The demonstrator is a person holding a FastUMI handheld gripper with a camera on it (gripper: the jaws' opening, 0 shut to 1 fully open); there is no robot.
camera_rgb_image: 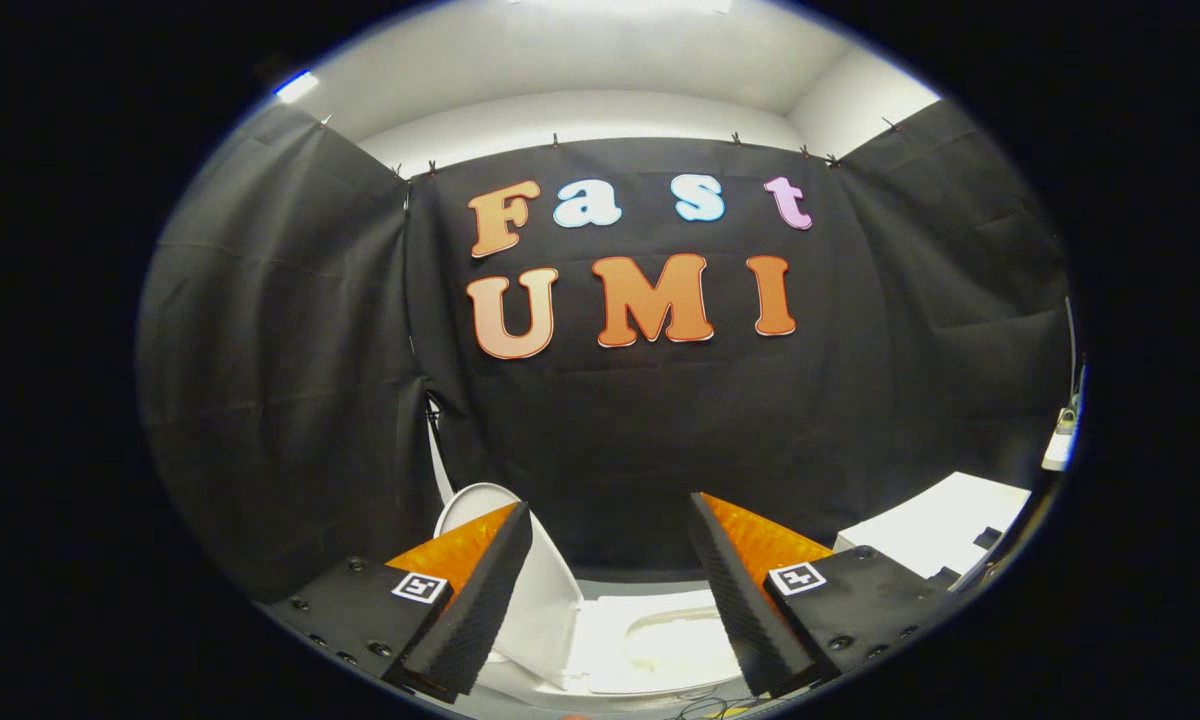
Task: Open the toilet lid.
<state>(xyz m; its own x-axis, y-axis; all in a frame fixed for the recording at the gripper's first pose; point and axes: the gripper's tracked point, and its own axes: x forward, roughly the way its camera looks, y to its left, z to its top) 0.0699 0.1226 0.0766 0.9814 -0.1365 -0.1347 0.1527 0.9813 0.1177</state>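
toilet lid (530,590): raised, standing tilted at the left of the bowl, partly behind the left finger | toilet seat (660,640): white, lying flat between the fingers and just beyond them | gripper (610,600): fingers spread wide apart, gripping nothing | white box (935,530): far right, beside the black cloth wall (260,380)

Raised toilet lid (520,580) beyond parted gripper (610,600)

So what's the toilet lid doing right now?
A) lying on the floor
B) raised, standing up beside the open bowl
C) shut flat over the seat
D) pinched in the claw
B: the toilet lid stands raised behind the left finger, the bowl lies uncovered, and the claw is open, holding nothing.
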